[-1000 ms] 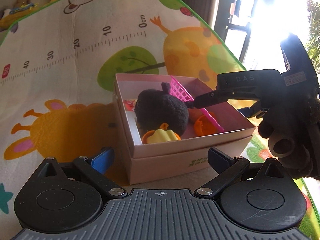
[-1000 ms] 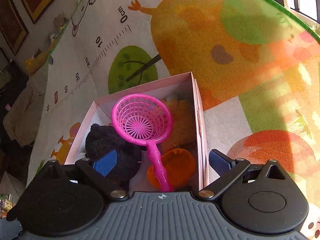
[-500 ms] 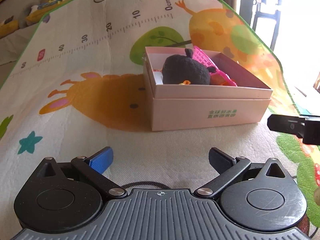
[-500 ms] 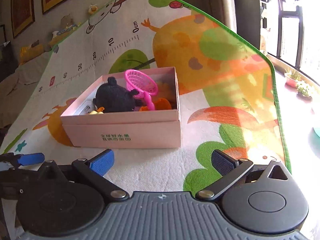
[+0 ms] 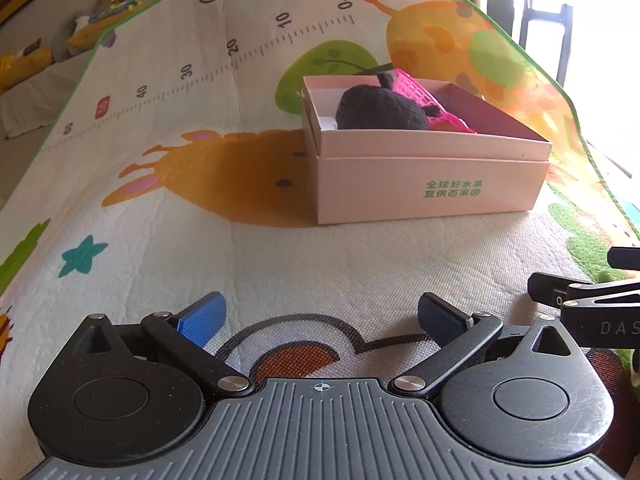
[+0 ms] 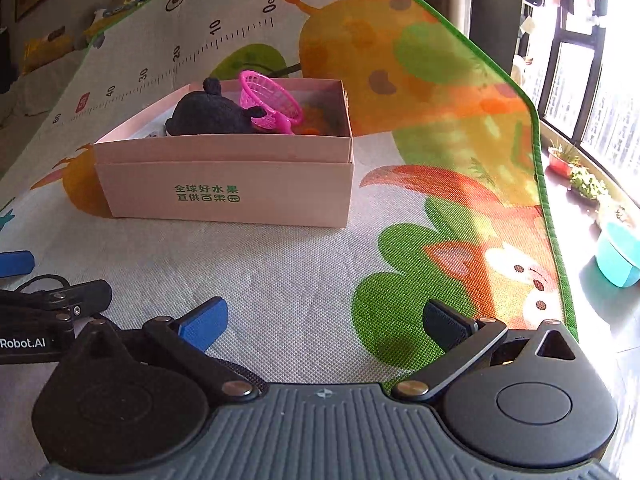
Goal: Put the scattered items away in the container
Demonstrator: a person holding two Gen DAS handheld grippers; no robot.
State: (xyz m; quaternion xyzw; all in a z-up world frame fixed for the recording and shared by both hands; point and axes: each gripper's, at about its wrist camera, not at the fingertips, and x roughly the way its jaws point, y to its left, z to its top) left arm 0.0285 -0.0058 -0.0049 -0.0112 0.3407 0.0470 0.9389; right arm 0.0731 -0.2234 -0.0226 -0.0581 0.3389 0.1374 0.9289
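Pink box (image 5: 424, 184) on play mat (image 5: 168, 184), black plush (image 5: 380, 110) and pink net (image 6: 270, 100) inside, left gripper (image 5: 320, 316) and right gripper (image 6: 324, 320) both spread wide, empty, low over mat, well short of box

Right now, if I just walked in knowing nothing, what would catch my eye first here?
Probably the pink box in the middle of the colourful cartoon play mat, with a black plush toy and a bright pink net scoop poking above its rim. Nearer you, the left gripper and right gripper hang open and empty over the mat.
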